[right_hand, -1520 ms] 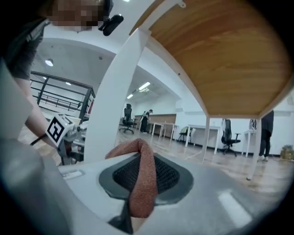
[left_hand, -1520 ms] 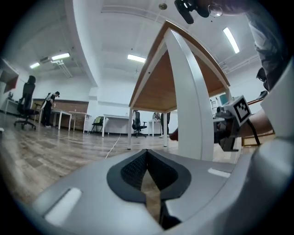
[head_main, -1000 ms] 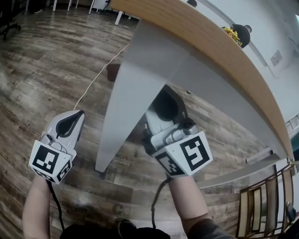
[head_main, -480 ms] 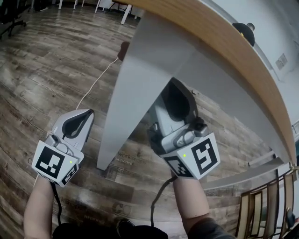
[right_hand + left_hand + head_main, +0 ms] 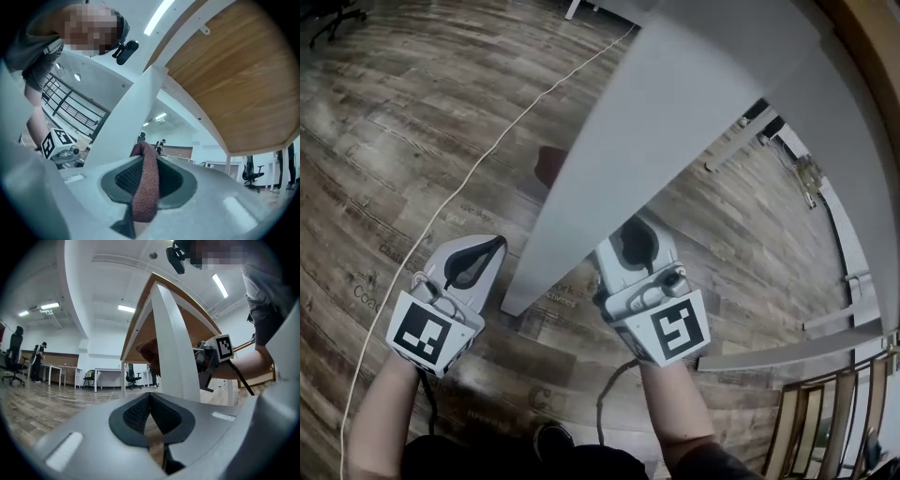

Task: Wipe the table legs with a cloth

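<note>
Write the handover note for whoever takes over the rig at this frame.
Left gripper: fingers together, nothing between them; low, beside the white leg, near its foot.
Right gripper: shut on the reddish cloth, on the leg's other side, also low down.
Cloth: a bit of it shows past the leg's far edge.
Done: the frames don't show how much of the leg is wiped.
Left: probably finish this leg, then move on to any others.
</note>
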`<state>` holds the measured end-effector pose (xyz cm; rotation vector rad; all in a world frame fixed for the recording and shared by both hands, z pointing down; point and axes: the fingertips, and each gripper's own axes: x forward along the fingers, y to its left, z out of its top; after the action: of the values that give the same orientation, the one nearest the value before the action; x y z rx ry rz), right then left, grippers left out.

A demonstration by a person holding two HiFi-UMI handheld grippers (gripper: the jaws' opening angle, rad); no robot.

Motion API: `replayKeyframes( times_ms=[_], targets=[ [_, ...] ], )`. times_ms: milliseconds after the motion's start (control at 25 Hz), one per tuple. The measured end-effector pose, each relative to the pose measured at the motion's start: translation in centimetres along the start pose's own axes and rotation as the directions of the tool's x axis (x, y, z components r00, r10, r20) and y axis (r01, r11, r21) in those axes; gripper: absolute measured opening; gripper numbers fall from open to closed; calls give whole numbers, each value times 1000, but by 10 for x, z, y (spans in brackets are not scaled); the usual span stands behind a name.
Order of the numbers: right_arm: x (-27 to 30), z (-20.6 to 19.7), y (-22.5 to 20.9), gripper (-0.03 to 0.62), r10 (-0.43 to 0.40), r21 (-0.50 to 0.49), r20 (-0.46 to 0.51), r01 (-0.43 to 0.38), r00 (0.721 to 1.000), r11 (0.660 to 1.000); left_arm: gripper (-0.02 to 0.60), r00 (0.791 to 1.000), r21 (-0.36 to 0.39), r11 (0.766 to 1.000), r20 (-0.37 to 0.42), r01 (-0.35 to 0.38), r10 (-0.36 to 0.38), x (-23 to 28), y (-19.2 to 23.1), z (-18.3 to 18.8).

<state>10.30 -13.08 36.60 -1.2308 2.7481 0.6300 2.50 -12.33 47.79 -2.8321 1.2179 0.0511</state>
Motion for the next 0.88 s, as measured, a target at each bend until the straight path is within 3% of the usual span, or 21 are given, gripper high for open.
replayKeyframes(
  times_ms=[120, 520, 680, 880],
  targets=[
    [-10, -33, 9, 66, -5, 41, -50, 7, 999, 999, 18, 1000, 31, 999, -13, -23, 24, -4, -1, -23],
    [-53, -160, 63, 66, 41, 110, -285, -10, 958, 994, 18, 990, -57, 996, -127, -64, 56, -22, 1, -101],
    [-74, -219, 84, 66, 70, 208, -372, 10, 926, 978, 18, 983, -84, 994, -173, -77, 61, -33, 1, -127],
    [-93, -294, 118, 66, 120, 225, -501, -5, 857, 974, 18, 974, -110, 990, -216, -89, 64, -45, 2, -162]
  ],
)
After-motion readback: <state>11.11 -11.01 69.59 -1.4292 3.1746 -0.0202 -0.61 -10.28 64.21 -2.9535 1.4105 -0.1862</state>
